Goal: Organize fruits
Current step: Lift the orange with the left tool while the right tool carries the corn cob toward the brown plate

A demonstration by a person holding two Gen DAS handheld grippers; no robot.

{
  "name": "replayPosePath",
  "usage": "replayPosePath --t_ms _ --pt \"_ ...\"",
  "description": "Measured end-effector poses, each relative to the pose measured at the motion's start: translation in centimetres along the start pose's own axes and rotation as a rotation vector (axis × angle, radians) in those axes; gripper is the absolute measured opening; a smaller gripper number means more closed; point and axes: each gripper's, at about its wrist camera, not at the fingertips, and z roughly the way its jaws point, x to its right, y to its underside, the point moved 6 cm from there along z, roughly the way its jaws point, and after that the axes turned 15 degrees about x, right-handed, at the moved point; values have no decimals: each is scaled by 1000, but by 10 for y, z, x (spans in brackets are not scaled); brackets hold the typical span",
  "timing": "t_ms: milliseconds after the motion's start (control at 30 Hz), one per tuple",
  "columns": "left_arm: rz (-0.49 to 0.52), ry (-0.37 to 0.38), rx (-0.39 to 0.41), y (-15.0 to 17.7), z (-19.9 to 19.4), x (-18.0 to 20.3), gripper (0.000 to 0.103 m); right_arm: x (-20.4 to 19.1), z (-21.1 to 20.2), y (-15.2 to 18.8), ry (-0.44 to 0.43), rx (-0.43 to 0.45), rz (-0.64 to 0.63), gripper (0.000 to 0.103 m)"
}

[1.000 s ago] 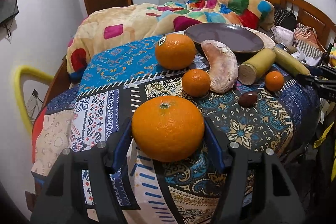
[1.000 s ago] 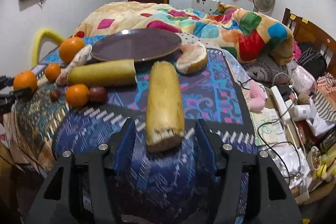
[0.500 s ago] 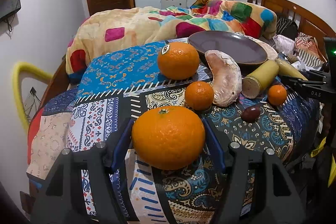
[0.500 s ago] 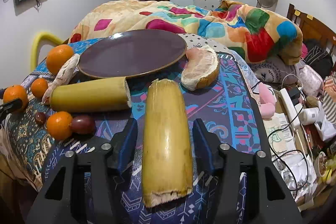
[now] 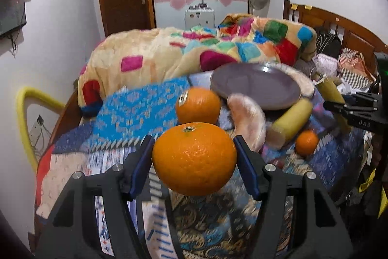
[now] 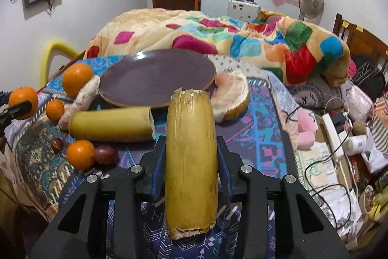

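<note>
Since a second ago, both grippers have risen a little from the patterned cloth (image 5: 135, 111), and the right jaws have just been closing on the cut stalk.

From the left wrist view, the left gripper (image 5: 194, 159) is holding a big orange (image 5: 195, 158) between its blue pads, about half open, the pads pressing on both sides of the fruit, which is hanging clear above the cloth. Behind it a second large orange (image 5: 197, 104) with a sticker is lying just beside a peeled pomelo piece (image 5: 247, 118), and the dark plate (image 5: 254, 86) is standing further back. A small orange (image 5: 306, 143) is resting near a yellow stalk piece (image 5: 289, 121) — the picture is blurred here.

From the right wrist view, the right gripper (image 6: 191, 149) is clamping a yellow cut stalk (image 6: 190, 162) — the jaws are narrow, touching its sides, and the stalk is pointing toward the plate (image 6: 157, 79). A second stalk piece (image 6: 111, 124) is lying crosswise in front of the plate. Another pomelo piece (image 6: 232, 95) is sitting at the plate's right edge. At left, two small oranges (image 6: 80, 154) and two dark round fruits (image 6: 106, 154) are resting on the cloth (image 6: 257, 123).
</note>
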Motion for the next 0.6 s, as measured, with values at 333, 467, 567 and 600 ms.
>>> replayPosePath --t_ms 333,467,567,600 --pt "14 19 92 -53 17 14 65 -3 -9 -49 -2 119 -29 36" --pt "33 16 108 -66 30 20 65 -7 -9 -65 -9 157 -46 36" --pt "32 24 106 -71 40 25 65 -11 -2 -76 -14 178 -59 36" --pt "31 28 105 -73 43 27 65 -11 0 -78 -16 181 -59 36"
